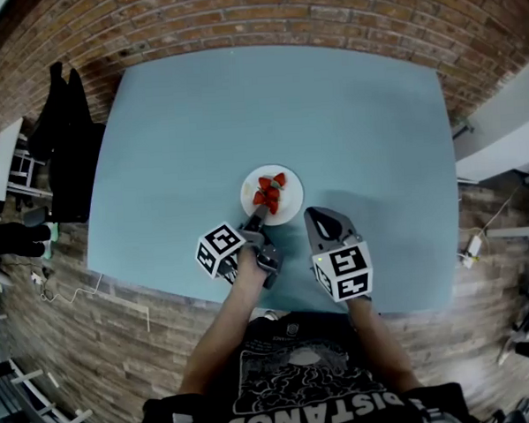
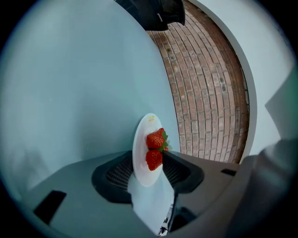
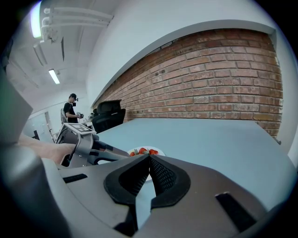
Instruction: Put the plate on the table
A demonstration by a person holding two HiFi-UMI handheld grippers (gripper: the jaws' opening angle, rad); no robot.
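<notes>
A small white plate [image 1: 288, 207] with strawberries [image 1: 269, 192] lies flat on the blue-grey table [image 1: 348, 113], near its front edge. My left gripper [image 1: 258, 218] reaches in from the front, turned on its side. In the left gripper view the plate's [image 2: 141, 153] near rim stands between the two pads, with the strawberries [image 2: 155, 148] on it. The left gripper [image 2: 146, 169] jaws stand apart and do not press the rim. My right gripper [image 1: 316, 215] hovers just right of the plate, shut and empty [image 3: 149, 158]; the plate [image 3: 159, 150] shows beyond its tips.
A black chair draped with dark clothes [image 1: 66, 146] stands off the table's left side. A brick wall [image 1: 263, 12] runs behind the far edge. A person [image 3: 71, 109] stands far off beyond a black chair [image 3: 109, 116]. The table's front edge [image 1: 252, 306] is close behind the grippers.
</notes>
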